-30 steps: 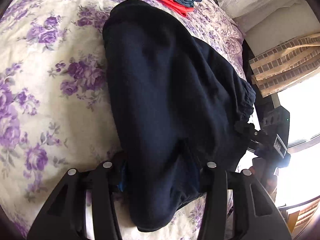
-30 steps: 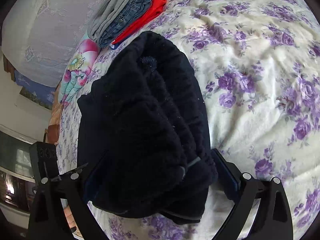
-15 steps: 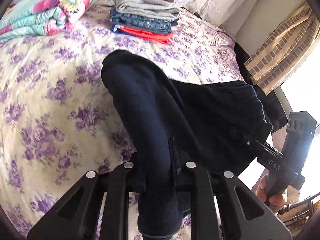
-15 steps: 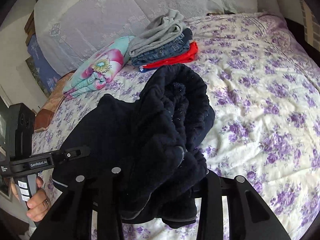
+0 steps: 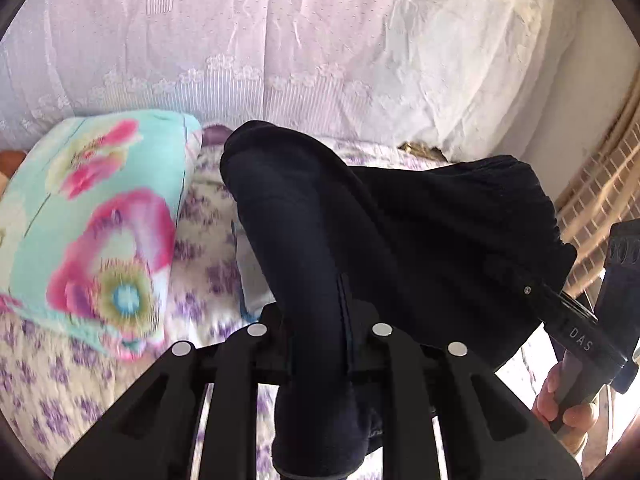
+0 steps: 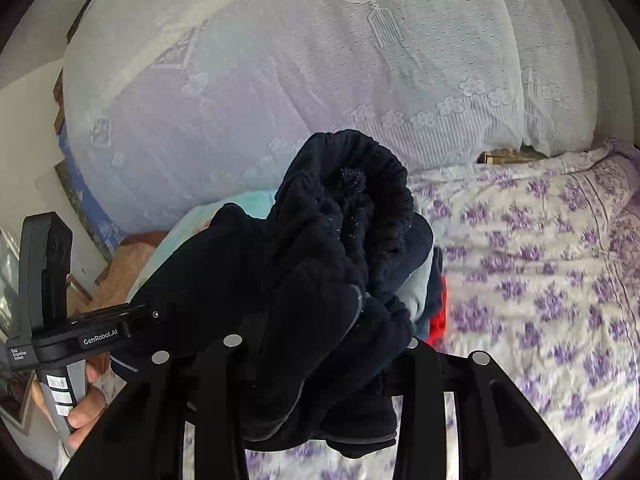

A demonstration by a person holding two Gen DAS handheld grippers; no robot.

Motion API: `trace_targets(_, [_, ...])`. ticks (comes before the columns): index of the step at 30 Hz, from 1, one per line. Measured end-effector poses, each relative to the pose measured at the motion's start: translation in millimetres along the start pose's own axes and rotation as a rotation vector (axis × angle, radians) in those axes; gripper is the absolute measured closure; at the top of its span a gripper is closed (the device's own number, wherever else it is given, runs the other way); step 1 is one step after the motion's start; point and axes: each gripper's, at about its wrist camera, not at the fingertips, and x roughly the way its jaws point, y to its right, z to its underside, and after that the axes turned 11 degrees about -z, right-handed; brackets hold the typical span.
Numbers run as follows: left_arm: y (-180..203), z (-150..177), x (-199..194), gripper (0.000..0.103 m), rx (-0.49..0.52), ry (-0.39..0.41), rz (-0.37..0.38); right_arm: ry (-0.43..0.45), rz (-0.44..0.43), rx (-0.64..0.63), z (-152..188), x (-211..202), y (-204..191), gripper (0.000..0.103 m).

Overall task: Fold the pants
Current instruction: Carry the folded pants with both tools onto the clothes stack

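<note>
You held the navy sweatpants (image 5: 400,240) above the floral bedspread (image 6: 540,280), each hand-held gripper (image 5: 320,332) (image 6: 320,344) clamped on fabric, apparently carrying the bundle.

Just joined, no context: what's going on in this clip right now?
A person is folding dark navy pants over a bed with a purple floral bedspread. Each hand holds a gripper: the left claw and the right claw are both clamped on the bunched pants, held up off the bed. A floral pillow lies at the left, and a lace-covered headboard stands behind.
</note>
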Motion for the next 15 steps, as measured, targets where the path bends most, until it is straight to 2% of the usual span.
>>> trace_targets(2, [-6.0, -31.8, 36.8, 0.086, -0.039, -0.032, 0.008, -0.006, 0.001, 0.042, -29.3, 35.1, 28.5, 0.066])
trace_targets(4, [-13.1, -46.9, 81.3, 0.086, -0.069, -0.094, 0.023, -0.038, 0.013, 0.085, -42.2, 70.6, 56.0, 0.066])
trace_targets(6, [-17.4, -44.2, 135.3, 0.085, -0.064, -0.177, 0.015, -0.080, 0.077, 0.074, -39.2, 106.8, 81.1, 0.064])
trace_targets(7, [-19.7, -37.2, 163.5, 0.080, -0.061, -0.223, -0.003, -0.120, 0.126, 0.077, -30.7, 125.6, 95.3, 0.060])
trace_targets(8, [-23.2, -29.0, 185.9, 0.074, -0.070, -0.246, -0.013, -0.157, 0.130, 0.124, -19.4, 143.8, 114.9, 0.059])
trace_targets(9, [-27.8, -21.8, 199.0, 0.072, -0.085, -0.240, -0.002, -0.168, 0.094, 0.185, -8.2, 152.6, 132.4, 0.054])
trace_targets(10, [-31.5, -17.7, 202.8, 0.067, -0.094, -0.215, 0.022, -0.152, 0.051, 0.232, 0.6, 153.9, 145.4, 0.044])
trace_targets(12, [-36.1, -16.7, 197.2, 0.063, -0.089, -0.171, 0.057, -0.106, -0.016, 0.274, 7.2, 148.6, 160.7, 0.036])
trace_targets(14, [-39.4, -19.2, 195.2, 0.050, -0.095, -0.184, 0.052, -0.085, -0.032, 0.257, 9.0, 144.7, 161.5, 0.035])
trace_targets(15, [-39.9, -20.1, 192.1, 0.044, -0.094, -0.182, 0.023, -0.076, -0.031, 0.248, 9.0, 143.1, 158.9, 0.035])
